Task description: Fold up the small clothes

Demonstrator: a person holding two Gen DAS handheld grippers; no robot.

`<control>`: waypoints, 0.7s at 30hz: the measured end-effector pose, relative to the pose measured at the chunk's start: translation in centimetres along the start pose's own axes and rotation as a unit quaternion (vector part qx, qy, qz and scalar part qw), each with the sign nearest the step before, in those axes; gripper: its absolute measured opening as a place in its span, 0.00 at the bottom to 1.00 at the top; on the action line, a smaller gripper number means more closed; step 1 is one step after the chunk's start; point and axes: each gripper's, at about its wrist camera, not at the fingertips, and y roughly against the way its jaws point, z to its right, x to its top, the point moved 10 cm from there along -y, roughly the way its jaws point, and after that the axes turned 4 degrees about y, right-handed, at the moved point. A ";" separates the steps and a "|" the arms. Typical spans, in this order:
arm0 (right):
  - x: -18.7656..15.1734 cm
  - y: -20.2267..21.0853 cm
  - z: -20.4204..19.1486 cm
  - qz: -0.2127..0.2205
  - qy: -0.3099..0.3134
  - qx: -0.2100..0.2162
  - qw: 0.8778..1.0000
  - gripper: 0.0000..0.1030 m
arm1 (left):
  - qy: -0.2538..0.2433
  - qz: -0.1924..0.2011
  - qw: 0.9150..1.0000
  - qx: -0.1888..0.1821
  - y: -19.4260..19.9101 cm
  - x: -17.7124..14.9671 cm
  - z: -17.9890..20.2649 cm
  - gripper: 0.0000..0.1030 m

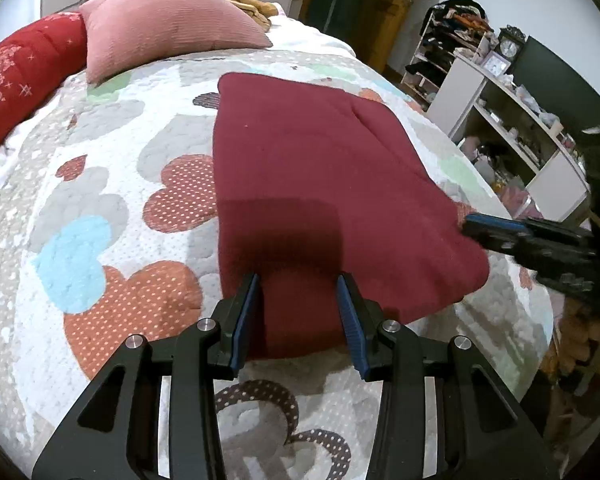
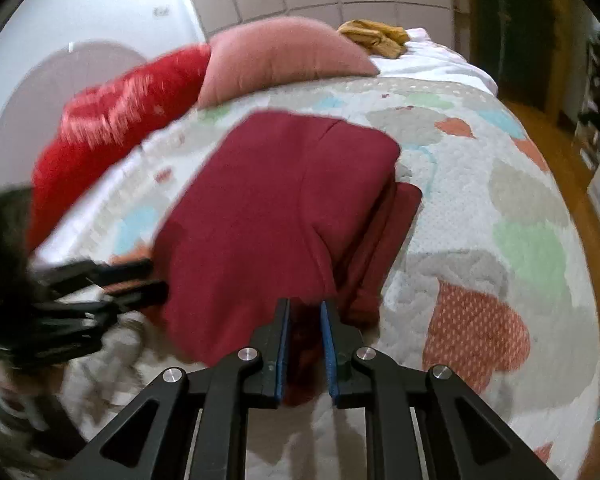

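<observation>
The bed [image 1: 100,184] with its heart-patterned quilt carries everything: a red pillow [image 1: 16,76] and a pink cushion [image 1: 168,24] at the far end, a mustard cloth [image 2: 374,36] behind them, and the folded maroon garment [image 1: 320,184] lying flat in the middle. The garment's near edge reaches in between the jaws of the left gripper [image 1: 300,312], which stand wide apart with cloth between them but not pinched. The right gripper [image 2: 305,344] sits at the garment's other near corner; its jaws are only narrowly apart, with a fold of maroon cloth in the gap, though motion blur makes it impossible to tell whether they grip it
</observation>
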 end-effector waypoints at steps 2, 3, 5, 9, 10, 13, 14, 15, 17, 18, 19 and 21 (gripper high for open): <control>0.3 1.7 -0.9 0.025 -0.012 0.027 0.999 0.14 | 0.007 0.000 1.000 -0.001 0.1 -0.1 -0.3 0.38; 0.4 2.4 -1.6 0.035 -0.010 0.036 0.999 0.14 | 0.012 0.000 1.000 -0.002 0.2 0.0 -0.4 0.38; 0.4 2.6 -2.9 0.037 -0.001 0.047 0.998 0.14 | 0.018 0.001 1.000 -0.003 0.4 0.0 -0.5 0.38; -0.8 1.0 -4.6 0.013 0.006 0.055 0.998 0.14 | 0.021 -0.001 1.000 -0.004 0.5 -0.2 -0.5 0.38; -1.1 0.6 -4.5 0.009 0.005 0.054 0.998 0.14 | 0.021 -0.002 1.000 -0.004 0.5 -0.3 -0.5 0.38; -2.0 -0.3 -4.4 0.003 0.016 0.047 0.999 0.09 | 0.019 -0.002 1.000 -0.002 0.7 -0.4 -0.7 0.38; -2.5 -0.4 -4.2 0.002 0.021 0.037 0.999 0.08 | 0.020 -0.001 1.000 -0.004 0.8 -0.4 -0.8 0.38; -2.9 -0.5 -3.9 0.001 0.017 0.035 0.999 0.08 | 0.024 0.001 1.000 -0.006 0.9 -0.4 -0.8 0.38; -3.9 -1.2 -3.1 -0.006 0.003 0.036 0.999 0.07 | 0.036 0.003 0.999 -0.013 1.0 -0.2 -1.1 0.38; -4.2 -1.6 -2.8 -0.012 0.003 0.034 0.999 0.06 | 0.045 0.003 0.999 -0.019 1.1 0.0 -1.3 0.38; -4.5 -2.1 -2.7 -0.018 0.002 0.032 0.999 0.06 | 0.050 0.003 0.998 -0.022 1.1 0.1 -1.4 0.38; -4.6 -2.2 -2.7 -0.019 -0.003 0.036 0.999 0.06 | 0.055 0.001 0.998 -0.024 1.1 0.3 -1.6 0.38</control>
